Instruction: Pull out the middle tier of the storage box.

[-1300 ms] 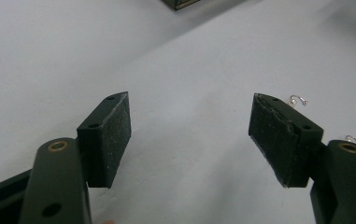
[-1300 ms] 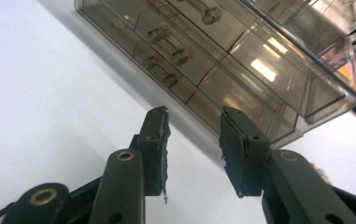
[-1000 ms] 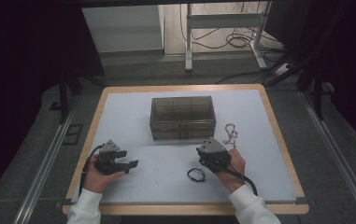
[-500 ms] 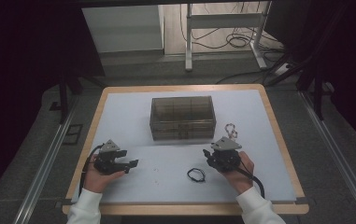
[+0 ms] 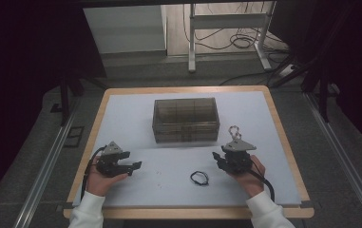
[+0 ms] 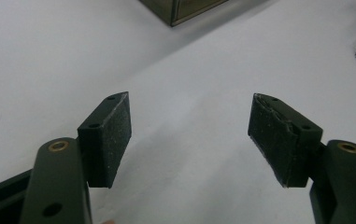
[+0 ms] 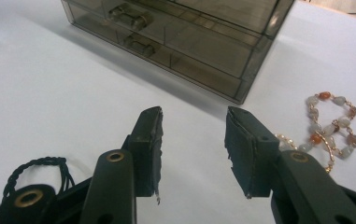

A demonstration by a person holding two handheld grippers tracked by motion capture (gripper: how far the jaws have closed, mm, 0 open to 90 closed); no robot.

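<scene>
Right gripper view | right tongs (image 7: 192, 140) parted, empty, near bead bracelet (image 7: 330, 126) | left tongs (image 6: 189, 135) wide, empty

The person's forearms, in white sleeves, come in from the near edge of the table (image 5: 121, 114), one on each side. The left hand (image 5: 103, 179) rests near the table's near left corner and holds the left gripper (image 5: 132, 167) low over the surface, aimed toward the table's middle; its jaws stand wide apart with nothing between the pads (image 6: 115, 135). The right hand (image 5: 250, 175) sits toward the table's near right corner, with the right gripper (image 5: 217, 159) pointing toward the far side. Its jaws have just been opening and stand partly apart, pads (image 7: 243, 147) bare, nothing between them.
</scene>
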